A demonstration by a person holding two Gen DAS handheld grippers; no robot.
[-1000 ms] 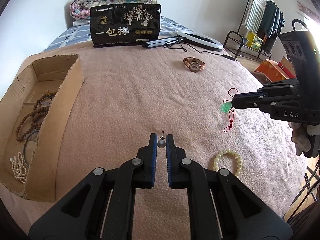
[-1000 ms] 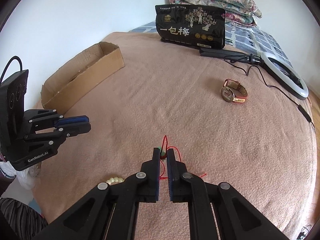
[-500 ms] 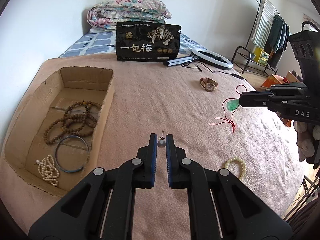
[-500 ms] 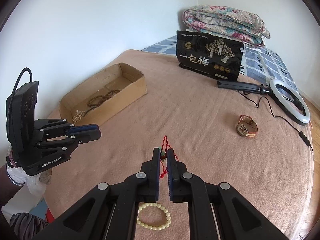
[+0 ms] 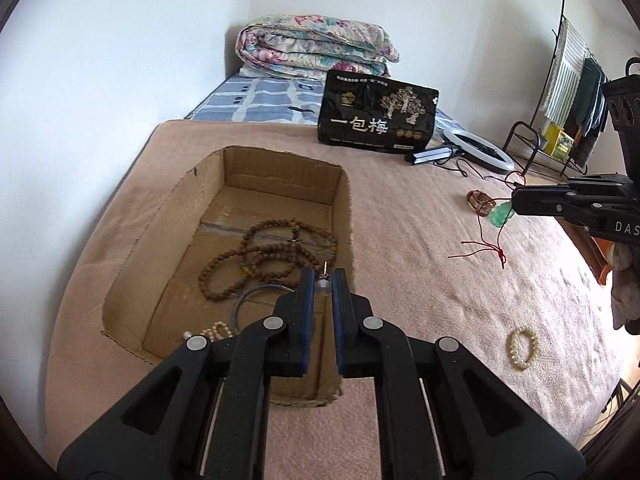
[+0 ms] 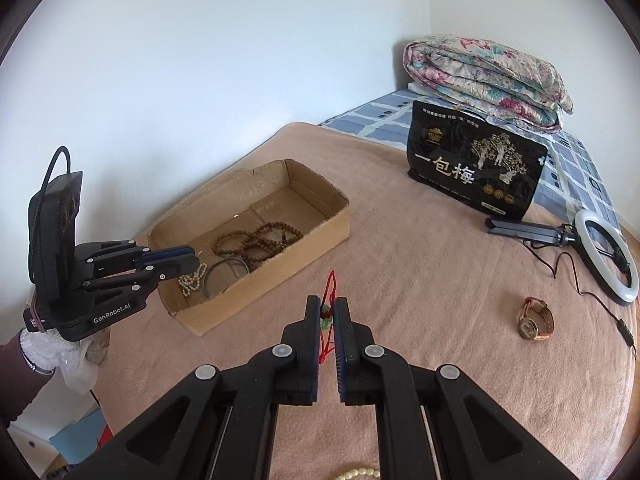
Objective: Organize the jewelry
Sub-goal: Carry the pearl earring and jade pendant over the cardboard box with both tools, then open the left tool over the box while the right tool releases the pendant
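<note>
Left gripper, low centre in its own view, is closed on a small earring with a pale round bead and a thin post sticking up above the pads; the tips hang over the near right part of the cardboard box. Inside the box, just beyond the tips, lies a tangle of brown wooden bead strands; nearer the lower edge sit a thin dark bangle and a pale pearl strand.

Right gripper, low centre in the right wrist view, is clamped on a green pendant strung on a red cord that loops above the pads and trails below them. From the left wrist view the pendant hangs clear of the blanket at the right edge of the frame, with the cord dangling beneath. In the right wrist view the box sits left of centre, beyond and to the left of the pendant, with the left gripper's tips over its near end.

On the pink blanket, a cream bead bracelet lies lower right in the left wrist view, and a wristwatch lies at the right in the right wrist view. Farther back stand a black snack bag, a ring light and a folded floral quilt.
</note>
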